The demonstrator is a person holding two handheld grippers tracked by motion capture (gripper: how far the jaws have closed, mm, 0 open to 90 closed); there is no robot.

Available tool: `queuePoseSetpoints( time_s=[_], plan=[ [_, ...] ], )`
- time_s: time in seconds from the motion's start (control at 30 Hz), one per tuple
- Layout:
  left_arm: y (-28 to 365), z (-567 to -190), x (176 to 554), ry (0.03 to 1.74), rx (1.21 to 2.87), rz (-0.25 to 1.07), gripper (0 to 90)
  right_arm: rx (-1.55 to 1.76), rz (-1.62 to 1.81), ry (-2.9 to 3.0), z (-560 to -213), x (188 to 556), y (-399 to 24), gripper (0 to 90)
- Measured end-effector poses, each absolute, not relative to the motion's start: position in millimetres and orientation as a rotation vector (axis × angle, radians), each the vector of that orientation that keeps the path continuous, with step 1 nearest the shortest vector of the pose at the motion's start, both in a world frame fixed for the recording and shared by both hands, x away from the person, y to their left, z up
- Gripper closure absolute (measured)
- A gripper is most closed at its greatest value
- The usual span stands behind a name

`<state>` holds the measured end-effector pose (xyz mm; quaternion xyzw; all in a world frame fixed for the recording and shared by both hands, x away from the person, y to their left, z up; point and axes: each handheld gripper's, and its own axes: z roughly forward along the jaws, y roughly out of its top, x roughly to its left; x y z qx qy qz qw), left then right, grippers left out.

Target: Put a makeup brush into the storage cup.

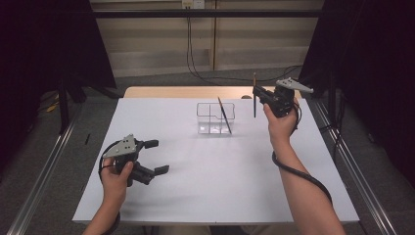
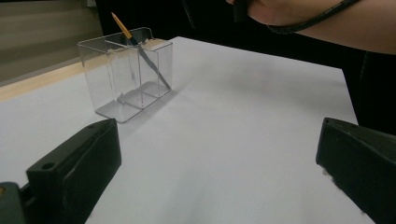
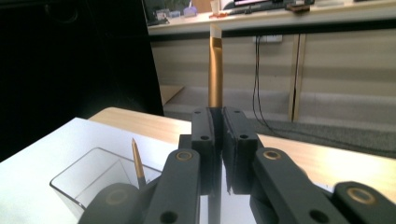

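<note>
While the right gripper clamps a pencil upright above the table, the clear holder lies down-left of it, one pencil leaning inside. Left gripper rests open, farther off.

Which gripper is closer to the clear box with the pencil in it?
Right. The right gripper, holding a second pencil upright, hangs just beside the clear box. The left gripper rests open at the table's near left, farther away.
</note>
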<state>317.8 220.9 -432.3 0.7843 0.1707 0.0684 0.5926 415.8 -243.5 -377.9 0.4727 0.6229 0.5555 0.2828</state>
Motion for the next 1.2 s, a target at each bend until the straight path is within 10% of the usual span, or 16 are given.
queuePoseSetpoints(
  time_s=[1.2],
  plan=[
    [223.3,-432.3,317.9,0.399,1.818,0.164,0.0,1.146,1.596,1.666,-371.7,423.3,-217.7,84.1]
  ],
)
